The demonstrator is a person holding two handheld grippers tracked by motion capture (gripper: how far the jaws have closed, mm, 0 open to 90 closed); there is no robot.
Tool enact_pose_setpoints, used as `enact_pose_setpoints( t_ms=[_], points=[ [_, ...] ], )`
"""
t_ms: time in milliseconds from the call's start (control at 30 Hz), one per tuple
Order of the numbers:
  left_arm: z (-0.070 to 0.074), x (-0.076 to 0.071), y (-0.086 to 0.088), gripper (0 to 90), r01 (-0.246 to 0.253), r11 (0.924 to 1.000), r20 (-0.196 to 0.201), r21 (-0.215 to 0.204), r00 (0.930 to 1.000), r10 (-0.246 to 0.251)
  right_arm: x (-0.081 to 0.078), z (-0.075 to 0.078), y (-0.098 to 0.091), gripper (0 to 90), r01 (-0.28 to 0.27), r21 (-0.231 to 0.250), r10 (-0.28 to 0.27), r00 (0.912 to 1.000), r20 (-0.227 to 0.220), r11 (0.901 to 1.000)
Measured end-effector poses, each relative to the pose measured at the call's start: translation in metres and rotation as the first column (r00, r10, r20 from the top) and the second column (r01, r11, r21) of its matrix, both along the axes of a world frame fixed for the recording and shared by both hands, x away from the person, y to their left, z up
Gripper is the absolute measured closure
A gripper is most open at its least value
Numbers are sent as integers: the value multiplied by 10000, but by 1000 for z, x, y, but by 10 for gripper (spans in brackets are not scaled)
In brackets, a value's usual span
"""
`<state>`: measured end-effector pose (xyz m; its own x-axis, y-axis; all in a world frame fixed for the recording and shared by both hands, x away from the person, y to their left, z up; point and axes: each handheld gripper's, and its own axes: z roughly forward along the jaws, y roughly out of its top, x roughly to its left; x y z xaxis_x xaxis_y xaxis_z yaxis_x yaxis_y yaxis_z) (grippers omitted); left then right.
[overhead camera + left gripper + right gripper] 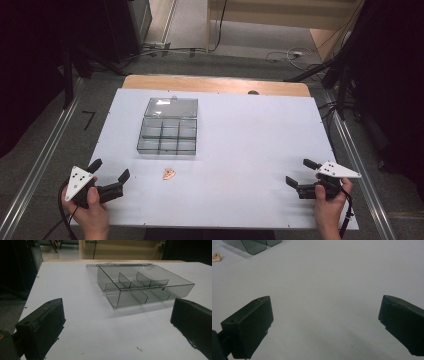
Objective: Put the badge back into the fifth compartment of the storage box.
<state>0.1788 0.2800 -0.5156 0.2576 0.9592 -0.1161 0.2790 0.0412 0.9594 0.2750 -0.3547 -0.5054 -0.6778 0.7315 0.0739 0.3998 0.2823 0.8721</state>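
A: Small tan piece: it lies loose on the white table, just in front of the clear compartment box, untouched by either tool.

B: State of the fingers?

A: Left gripper: its 2 jaws stand wide apart with nothing between them, low over the table, the piece near on its right. Right gripper: jaws likewise spread and empty, well apart from the piece, at the table's right edge.

B: And the box?

A: Lid folded back flat; 6 compartments, apparently empty.

B: Step in hand?

A: Judged as the start: approach, nothing yet picked up. The next move likely calls for the left gripper to swing right, straddle the thin piece and close low against the table.
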Motion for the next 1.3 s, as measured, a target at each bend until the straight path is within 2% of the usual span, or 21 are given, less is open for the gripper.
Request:
enact_pose_setpoints(
  t_ms=[167, 400, 867, 1000, 1300],
  points=[
    [2, 0, 0, 0, 140, 9999, -28, 92, 9999, -139, 2, 0, 1, 0, -6, -54, 6, 10000, -18, 10000],
    [10, 1, 2, 0, 208, 9996, 166, -186, 9997, -205, 1, 0, 2, 0, 85, -145, -86, 10000, -40, 9999],
    [44, -4, -7, 0, 509, 9987, 455, 59, 9977, -511, 0, 0, 1, 0, 123, -151, -124, 9999, -40, 9998],
    [48, -2, -10, 0, 656, 9978, 453, 128, 9968, -661, 0, 0, 1, 0, 136, -156, -137, 9999, -47, 9998],
    [57, 8, -22, 0, 1180, 9930, 334, 10, 9925, -1179, 0, 0, 2, 0, 169, -184, -170, 9998, -55, 9997]
  ],
)
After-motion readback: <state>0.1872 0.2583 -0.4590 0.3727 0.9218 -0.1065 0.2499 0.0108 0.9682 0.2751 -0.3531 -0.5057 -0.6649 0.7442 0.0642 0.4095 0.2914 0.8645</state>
